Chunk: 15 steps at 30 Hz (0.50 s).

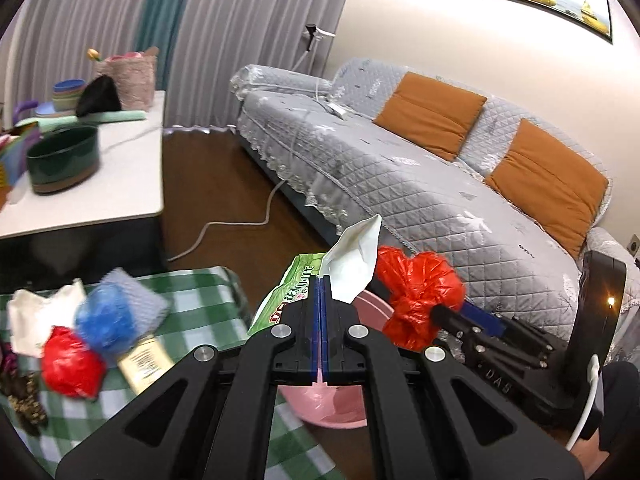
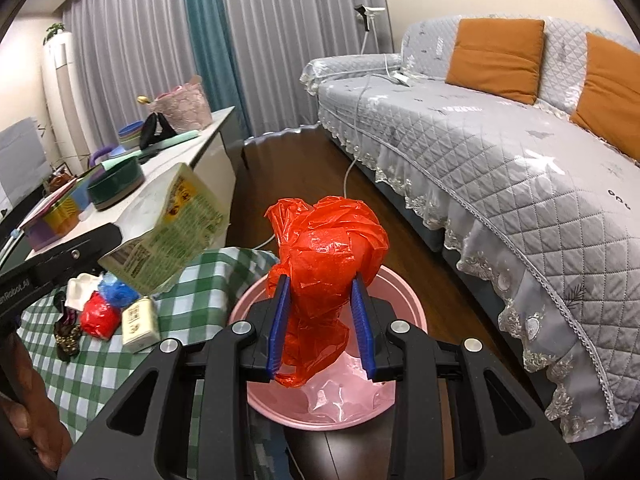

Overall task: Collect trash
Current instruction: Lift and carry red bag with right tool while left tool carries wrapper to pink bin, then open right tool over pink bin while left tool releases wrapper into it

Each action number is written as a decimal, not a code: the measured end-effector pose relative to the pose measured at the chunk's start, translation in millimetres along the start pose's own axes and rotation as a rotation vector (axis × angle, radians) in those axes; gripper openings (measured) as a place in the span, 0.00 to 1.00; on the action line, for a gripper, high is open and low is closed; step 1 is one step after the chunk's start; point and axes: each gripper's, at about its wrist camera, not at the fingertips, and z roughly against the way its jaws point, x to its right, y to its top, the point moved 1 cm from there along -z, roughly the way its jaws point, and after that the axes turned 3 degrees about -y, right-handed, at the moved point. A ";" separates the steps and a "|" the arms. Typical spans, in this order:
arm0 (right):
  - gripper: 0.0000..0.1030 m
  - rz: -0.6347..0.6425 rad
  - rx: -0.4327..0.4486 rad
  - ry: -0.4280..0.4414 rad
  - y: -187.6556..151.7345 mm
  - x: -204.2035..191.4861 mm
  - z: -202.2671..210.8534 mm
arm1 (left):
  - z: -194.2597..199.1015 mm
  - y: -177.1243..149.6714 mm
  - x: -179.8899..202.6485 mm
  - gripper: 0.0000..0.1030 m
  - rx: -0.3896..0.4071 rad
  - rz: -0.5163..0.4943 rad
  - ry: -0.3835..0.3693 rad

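Observation:
My left gripper (image 1: 323, 280) is shut on a green and white snack wrapper (image 1: 352, 264), held above the near rim of the pink bin (image 1: 372, 308). The wrapper also shows in the right wrist view (image 2: 168, 232). My right gripper (image 2: 320, 304) is closed on a crumpled red plastic bag (image 2: 332, 252) and holds it over the pink bin (image 2: 404, 300). The red bag shows in the left wrist view (image 1: 416, 296) too. More trash lies on the green checked cloth (image 1: 200, 312): a red ball (image 1: 70, 364), a blue ball (image 1: 106, 320), white paper (image 1: 36, 320) and a small cream box (image 1: 144, 360).
A grey quilted sofa (image 1: 400, 168) with orange cushions stands to the right. A white table (image 1: 100, 184) with a dark green bowl (image 1: 62, 160) and clutter stands at the left. A white cable (image 1: 240, 220) runs across the wooden floor between them.

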 end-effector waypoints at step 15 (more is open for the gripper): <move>0.30 -0.029 -0.040 -0.031 -0.1 9.6 -29.2 | -47.3 -5.1 3.5 0.00 -0.057 -0.002 -0.053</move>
